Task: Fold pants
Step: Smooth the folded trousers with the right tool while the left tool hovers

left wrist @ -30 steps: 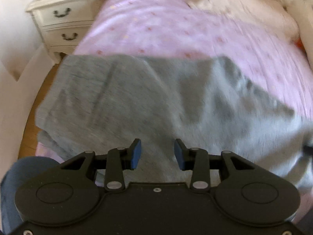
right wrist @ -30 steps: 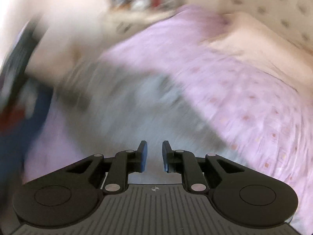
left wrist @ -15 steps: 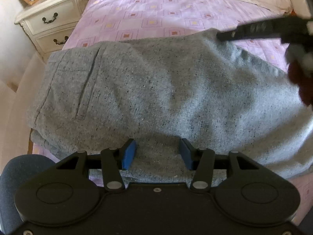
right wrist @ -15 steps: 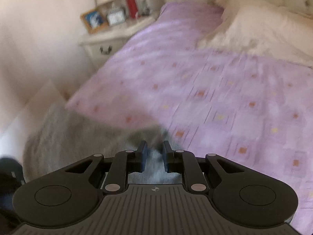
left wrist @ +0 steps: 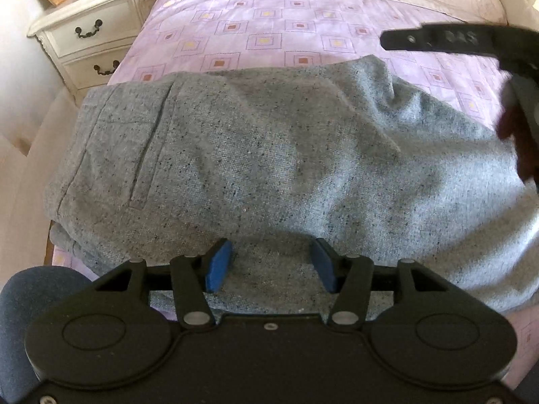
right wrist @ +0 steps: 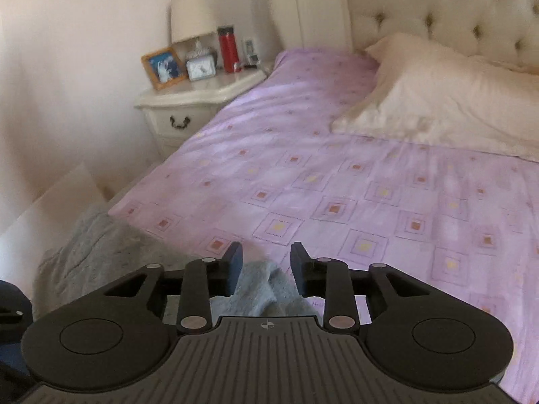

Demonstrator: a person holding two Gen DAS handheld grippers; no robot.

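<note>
Now both sets of jaws stand open. Half a second back the right gripper (right wrist: 266, 269) was pinched nearly shut at the far edge of the pants (left wrist: 269, 155); its jaws have since spread, and a bunched ridge of grey cloth lies loose between them, not clamped. The left gripper (left wrist: 271, 266) has widened a little too, and holds nothing; its blue pads (left wrist: 219, 264) hover over the near edge of the cloth. To my eye that means the top layer has just been laid down and let go, so this fold looks finished and the next should be smoothing or another fold across.

The pants lie on the bed (left wrist: 269, 17), folded double, straight ahead of the left jaws and under them. Their long axis runs crosswise to those jaws, left to right. The pocket end points left, toward the nightstand (left wrist: 87, 30); the other end runs off right, below the right gripper's arm.
</note>
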